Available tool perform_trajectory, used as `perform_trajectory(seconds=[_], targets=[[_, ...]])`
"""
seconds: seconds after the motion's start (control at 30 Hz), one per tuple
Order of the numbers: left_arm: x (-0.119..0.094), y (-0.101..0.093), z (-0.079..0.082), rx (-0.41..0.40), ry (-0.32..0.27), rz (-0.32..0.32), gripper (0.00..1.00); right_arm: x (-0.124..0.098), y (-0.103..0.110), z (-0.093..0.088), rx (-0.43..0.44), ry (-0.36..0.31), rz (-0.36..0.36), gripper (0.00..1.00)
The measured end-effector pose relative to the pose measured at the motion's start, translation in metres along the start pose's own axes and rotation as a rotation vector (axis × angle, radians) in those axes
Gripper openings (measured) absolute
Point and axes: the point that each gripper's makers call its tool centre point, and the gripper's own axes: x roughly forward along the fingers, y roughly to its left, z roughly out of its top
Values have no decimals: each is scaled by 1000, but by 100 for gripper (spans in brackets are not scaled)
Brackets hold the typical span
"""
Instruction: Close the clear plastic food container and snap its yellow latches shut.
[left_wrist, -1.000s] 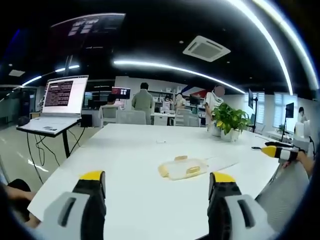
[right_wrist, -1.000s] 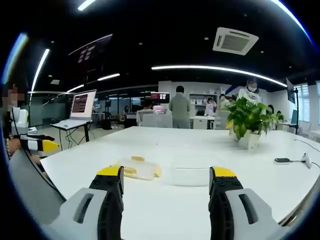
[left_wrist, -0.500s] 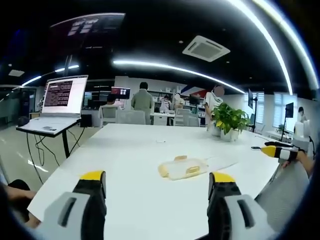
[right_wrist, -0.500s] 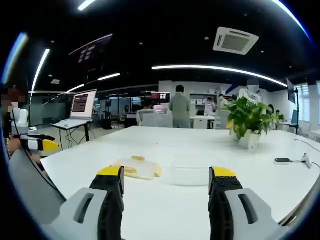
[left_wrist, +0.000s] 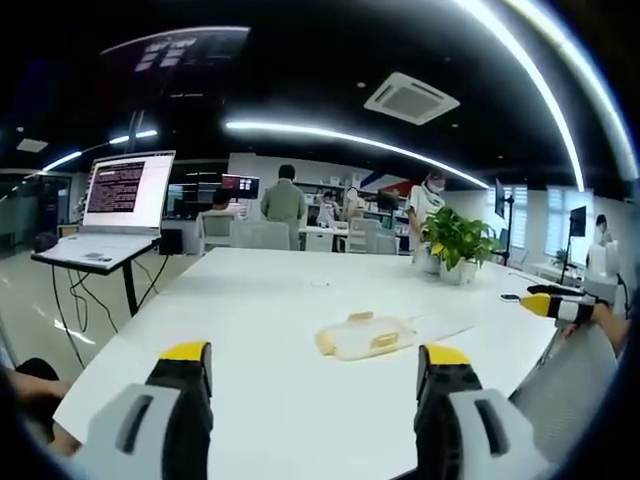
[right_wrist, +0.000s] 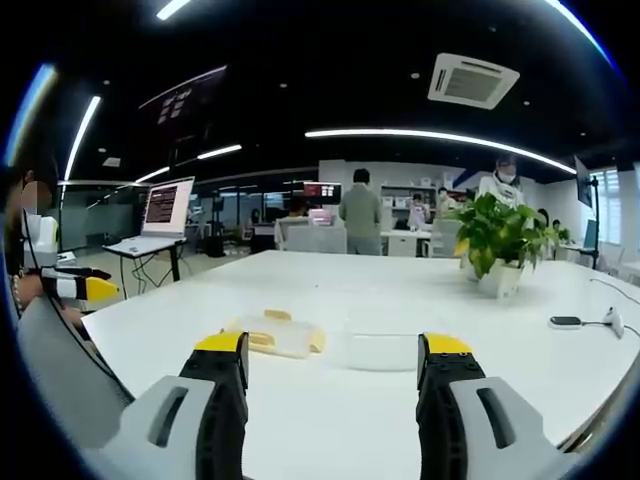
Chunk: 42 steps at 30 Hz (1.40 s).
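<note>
The clear plastic food container (left_wrist: 365, 336) lies on the white table (left_wrist: 260, 300), out beyond the jaws of both grippers and well apart from them; in the right gripper view it splits into a base with yellow latches (right_wrist: 272, 337) and, just beside it to the right, a flat transparent piece that looks like the lid (right_wrist: 380, 350), so the container appears to be open and nothing of the closing is done yet. The left gripper (left_wrist: 315, 375) stands with its jaws spread wide and empty, and the right gripper (right_wrist: 335, 365) likewise holds nothing, its jaws parted. The step in hand reads as the approach: the next move probably calls for bringing one gripper forward to the lid, seating it squarely on the base, and steadying the base with the other before pressing each latch down. A thin clear lid lying flat may be awkward to pick up from the tabletop. Farther along the table stand a potted plant (right_wrist: 497, 240) and a small dark device with a cable (right_wrist: 565, 321). To the side a laptop (left_wrist: 120, 205) sits on a stand, and people stand at desks in the office behind, under long ceiling lights.
</note>
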Motion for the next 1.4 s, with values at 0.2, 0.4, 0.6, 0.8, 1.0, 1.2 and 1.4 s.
perform_trajectory(seconds=[0.2,0.4,0.6,0.8,1.0,1.2,1.4], targets=[[0,0,0,1,1,-1,80,0,0,0,-1,3,2,66],[0,0,0,2,0,-1,80,0,0,-1,-2,3,2,66],[0,0,0,1,-1,-1,80,0,0,-1,-2,2,2,66],[0,-1,-1,1,5,-3,80,0,0,0,1,0,4,67],[0,0,-1,7,10,5,81,0,2,-1,0,8,14,70],[0,3,-1,3,16,27,83,3,11,-13,4,99,75,75],[2,3,-8,61,83,43,92,12,5,-14,45,162,154,65]])
